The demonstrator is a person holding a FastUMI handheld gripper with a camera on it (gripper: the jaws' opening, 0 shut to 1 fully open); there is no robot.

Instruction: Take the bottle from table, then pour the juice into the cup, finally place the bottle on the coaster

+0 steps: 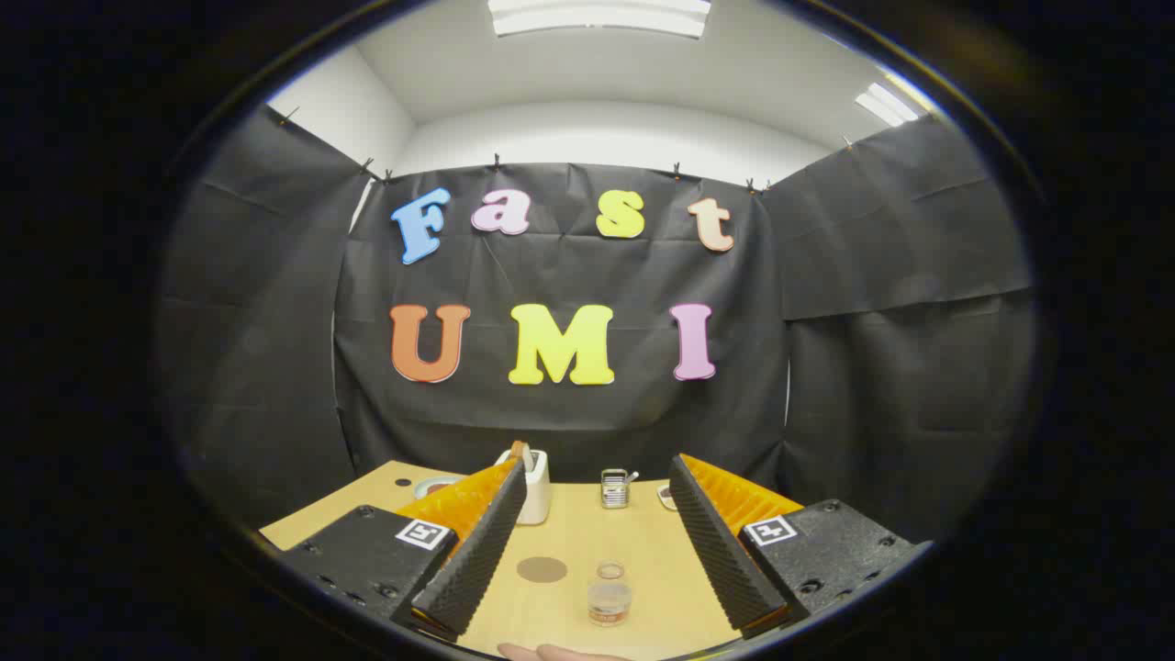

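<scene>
- Gripper [597,542] is spread wide, holding nothing; both ribbed black pads, left [477,551] and right [721,551], hang above the table [643,551] with bare wood between them.
- Step in hand, by my read: the first one, taking the bottle. No grasp made, nothing poured, coaster bare.
- Bottle [609,595]: small clear item with a brownish lower half, upright on the table between the fingers, near their base, roughly 6 o'clock from the gap's centre. It looks more like a short jar from this angle; I take it as the bottle but can't be sure.
- Coaster [542,569]: flat brown disc at about 10 o'clock from the bottle, just beside the left pad, apart from the bottle.
- Cup: cannot pin down. Candidates at the far table edge are a white container [537,487] at 11 o'clock, partly behind the left finger, and a small metal holder [615,488] at 12 o'clock.
- Next move, as judgement: drop and ease forward so both pads bracket the bottle's body, then close. It sits slightly right of centre, so a small rightward shift should even the contact.
- Risk: a short, light bottle may tip if one pad arrives first.
- Pose: gripper level, pointing straight across the table at the back wall, raised above the surface. A fingertip of the person's hand [551,652] shows at 6 o'clock, below the bottle.
</scene>
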